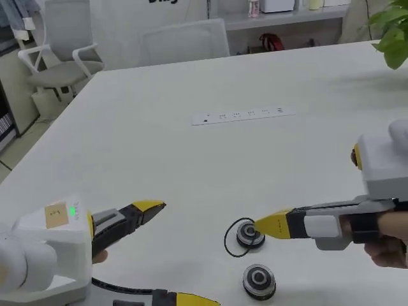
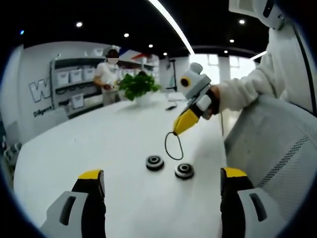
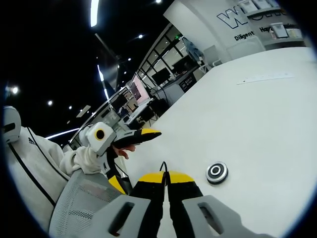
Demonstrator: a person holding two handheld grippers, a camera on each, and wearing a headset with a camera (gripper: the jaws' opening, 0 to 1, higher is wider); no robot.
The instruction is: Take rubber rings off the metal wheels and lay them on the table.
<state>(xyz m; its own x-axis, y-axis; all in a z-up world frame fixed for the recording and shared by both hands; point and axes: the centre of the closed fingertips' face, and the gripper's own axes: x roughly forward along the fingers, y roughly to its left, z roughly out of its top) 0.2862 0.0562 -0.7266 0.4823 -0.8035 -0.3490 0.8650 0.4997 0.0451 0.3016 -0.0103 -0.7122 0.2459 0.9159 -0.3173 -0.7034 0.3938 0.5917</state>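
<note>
My right gripper (image 1: 258, 226) comes in from the right, shut on a thin black rubber ring (image 1: 227, 239). In the left gripper view the ring (image 2: 165, 146) hangs as a loop from the right gripper (image 2: 179, 128) above the table. Under it sits a metal wheel (image 1: 250, 236), and a second wheel (image 1: 259, 280) lies nearer me. Both wheels (image 2: 154, 162) (image 2: 184, 170) rest flat on the white table. My left gripper (image 1: 173, 252) stands open at the lower left, apart from the wheels. The right gripper view shows its shut jaws (image 3: 166, 177) pinching the ring (image 3: 162, 166), with one wheel (image 3: 217, 171) beyond.
A white power strip (image 1: 242, 116) lies flush in the table's middle. Office chairs (image 1: 64, 44) stand past the far left edge, and a green plant (image 1: 392, 32) is at the far right. A person (image 2: 109, 74) stands by shelves in the background.
</note>
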